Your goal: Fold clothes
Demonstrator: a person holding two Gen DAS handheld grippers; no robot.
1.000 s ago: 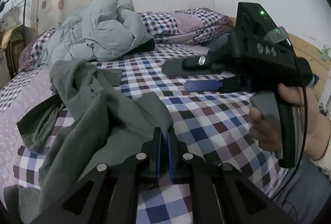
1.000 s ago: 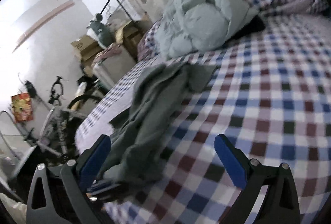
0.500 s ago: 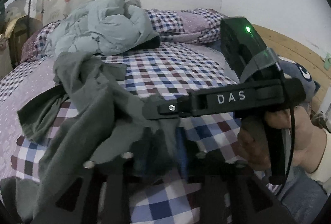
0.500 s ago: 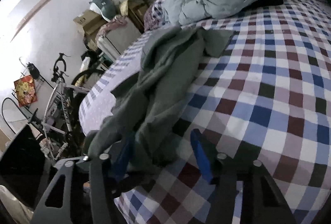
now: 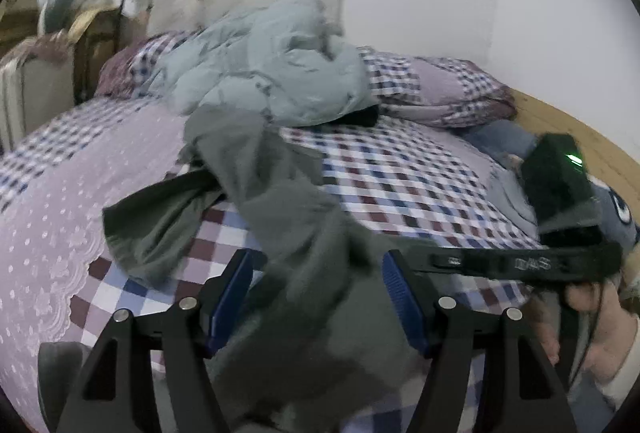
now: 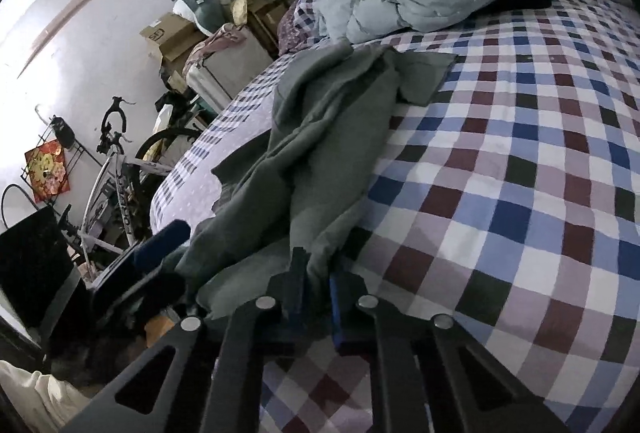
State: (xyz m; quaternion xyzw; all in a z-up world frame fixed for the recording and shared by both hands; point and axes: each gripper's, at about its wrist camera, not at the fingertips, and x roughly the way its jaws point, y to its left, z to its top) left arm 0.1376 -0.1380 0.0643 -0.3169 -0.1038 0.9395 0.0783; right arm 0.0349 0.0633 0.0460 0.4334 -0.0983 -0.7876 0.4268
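Swapping grips — the left gripper, clamped a second ago, now gapes, while the right gripper has pinched the rumpled grey-green garment at the bed's near edge, ready for spreading.

Garment: grey-green, soft knit, crumpled and unfolded. Lies in a long rumpled band across the checked bed, running from centre frame toward the lower middle. One loose flap spreads flat at left of centre; near end bunched and raised at bottom of frame.
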